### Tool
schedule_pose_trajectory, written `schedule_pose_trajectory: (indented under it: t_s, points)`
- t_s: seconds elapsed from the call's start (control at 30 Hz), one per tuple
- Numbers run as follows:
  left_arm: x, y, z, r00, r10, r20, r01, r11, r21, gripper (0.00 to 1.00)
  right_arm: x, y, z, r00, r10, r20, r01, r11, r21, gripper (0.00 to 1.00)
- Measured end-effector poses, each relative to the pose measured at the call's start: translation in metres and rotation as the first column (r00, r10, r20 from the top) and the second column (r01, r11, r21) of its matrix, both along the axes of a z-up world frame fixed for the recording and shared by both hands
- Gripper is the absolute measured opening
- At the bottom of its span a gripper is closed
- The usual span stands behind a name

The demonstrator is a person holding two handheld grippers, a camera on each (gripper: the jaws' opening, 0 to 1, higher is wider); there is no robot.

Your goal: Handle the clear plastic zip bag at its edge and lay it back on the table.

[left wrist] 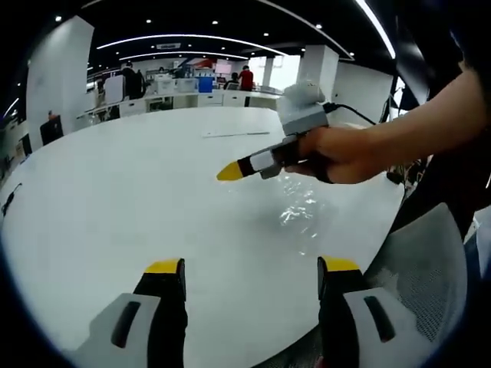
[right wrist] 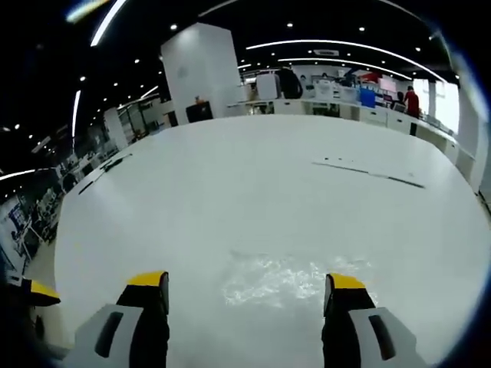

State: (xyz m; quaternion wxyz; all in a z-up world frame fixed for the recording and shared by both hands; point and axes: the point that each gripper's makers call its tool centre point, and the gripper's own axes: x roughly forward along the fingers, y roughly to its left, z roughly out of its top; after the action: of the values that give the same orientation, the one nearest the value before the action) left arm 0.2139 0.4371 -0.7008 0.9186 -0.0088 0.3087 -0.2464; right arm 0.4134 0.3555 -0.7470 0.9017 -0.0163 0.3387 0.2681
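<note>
The clear bag point(right wrist: 288, 280) lay flat on the white desk point(right wrist: 253, 184). Both the left gripper point(left wrist: 252, 266) and the right gripper point(right wrist: 244, 282) had released fingers, grasping nothing.

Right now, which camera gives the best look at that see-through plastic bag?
The right gripper view: the clear zip bag lies flat on the white table, between the open jaws. The left gripper view catches it as glints under the right gripper.
</note>
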Motion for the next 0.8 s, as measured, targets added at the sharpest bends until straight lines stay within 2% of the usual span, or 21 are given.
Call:
schedule_pose_trajectory:
  t_s: [0.1,0.23,0.57,0.73,0.8]
  points:
    - [0.000,0.001,-0.001,1.000,0.002,-0.002,-0.002,1.000,0.000,0.69,0.008,0.001,-0.006,1.000,0.013,0.009,-0.013,0.999,-0.034,0.79]
    - [0.000,0.001,-0.001,1.000,0.007,-0.006,-0.007,1.000,-0.001,0.69,0.020,0.005,-0.008,0.999,0.023,0.022,-0.022,0.999,-0.044,0.76]
    - [-0.002,-0.002,-0.002,1.000,-0.004,-0.014,0.004,1.000,0.003,0.69,0.037,-0.001,-0.021,1.000,0.009,-0.002,-0.009,0.997,-0.075,0.73]
    - [-0.004,-0.004,-0.001,1.000,-0.007,-0.020,0.007,1.000,0.005,0.69,0.031,0.000,-0.022,1.000,0.014,-0.015,-0.015,0.996,-0.086,0.72]
    - [-0.004,-0.005,0.000,1.000,-0.007,-0.022,0.007,1.000,0.005,0.69,0.032,0.000,-0.022,1.000,0.016,0.006,-0.015,0.995,-0.102,0.72]
